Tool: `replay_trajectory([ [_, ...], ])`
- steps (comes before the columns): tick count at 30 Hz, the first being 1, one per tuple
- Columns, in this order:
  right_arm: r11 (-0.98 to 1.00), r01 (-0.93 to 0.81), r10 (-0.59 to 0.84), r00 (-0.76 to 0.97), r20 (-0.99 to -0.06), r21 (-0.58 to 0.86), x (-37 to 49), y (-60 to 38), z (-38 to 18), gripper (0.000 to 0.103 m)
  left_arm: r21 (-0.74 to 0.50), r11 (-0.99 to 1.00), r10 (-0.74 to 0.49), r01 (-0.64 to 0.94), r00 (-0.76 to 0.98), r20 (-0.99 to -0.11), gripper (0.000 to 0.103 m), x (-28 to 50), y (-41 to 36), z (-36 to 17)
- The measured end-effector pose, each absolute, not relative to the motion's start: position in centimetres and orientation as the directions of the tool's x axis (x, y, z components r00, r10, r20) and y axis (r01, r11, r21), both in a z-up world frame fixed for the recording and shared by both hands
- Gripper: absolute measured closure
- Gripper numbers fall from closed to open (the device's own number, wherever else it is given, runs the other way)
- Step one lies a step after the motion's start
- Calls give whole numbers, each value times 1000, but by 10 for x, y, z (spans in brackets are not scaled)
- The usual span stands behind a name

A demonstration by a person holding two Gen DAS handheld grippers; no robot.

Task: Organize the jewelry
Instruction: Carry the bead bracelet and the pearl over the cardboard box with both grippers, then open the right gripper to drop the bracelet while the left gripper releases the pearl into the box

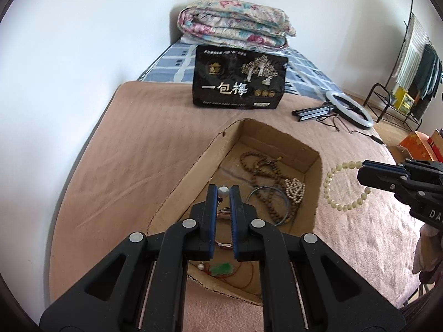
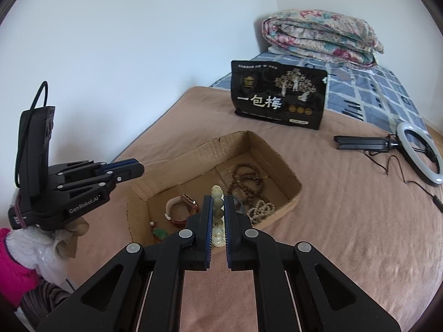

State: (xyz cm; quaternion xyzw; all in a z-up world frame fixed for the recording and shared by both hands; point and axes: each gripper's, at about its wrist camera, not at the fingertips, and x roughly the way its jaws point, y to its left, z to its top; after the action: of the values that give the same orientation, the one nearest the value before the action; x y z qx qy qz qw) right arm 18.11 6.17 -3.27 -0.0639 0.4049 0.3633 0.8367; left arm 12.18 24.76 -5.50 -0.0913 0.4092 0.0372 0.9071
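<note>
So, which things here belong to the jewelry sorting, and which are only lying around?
For the job:
pale bead bracelet, held by the right gripper
small pearl, held by the left gripper
cardboard box
brown bead necklace
watch

Lying about:
black bag
ring light
folded quilt

Open-topped box (image 2: 288,193) below my grippers, beads (image 2: 246,182) and watch (image 2: 180,207) crowding its floor, bare blanket (image 2: 346,221) to my right, ring light (image 2: 420,152) and cable farther right, black bag (image 2: 279,96) standing behind the box, wall close on my left.
</note>
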Motion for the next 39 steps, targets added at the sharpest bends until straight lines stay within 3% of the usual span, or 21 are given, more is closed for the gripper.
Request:
replay_trajectory([
  [19, 750, -634, 504, 360, -785, 190, 199, 96, -75, 97, -126, 978, -5, -167, 583, -812, 96, 128, 253, -86],
  [39, 755, -634, 475, 355, -805, 167, 199, 99, -85, 97, -126, 977, 0, -175, 586, -811, 96, 129, 254, -82],
])
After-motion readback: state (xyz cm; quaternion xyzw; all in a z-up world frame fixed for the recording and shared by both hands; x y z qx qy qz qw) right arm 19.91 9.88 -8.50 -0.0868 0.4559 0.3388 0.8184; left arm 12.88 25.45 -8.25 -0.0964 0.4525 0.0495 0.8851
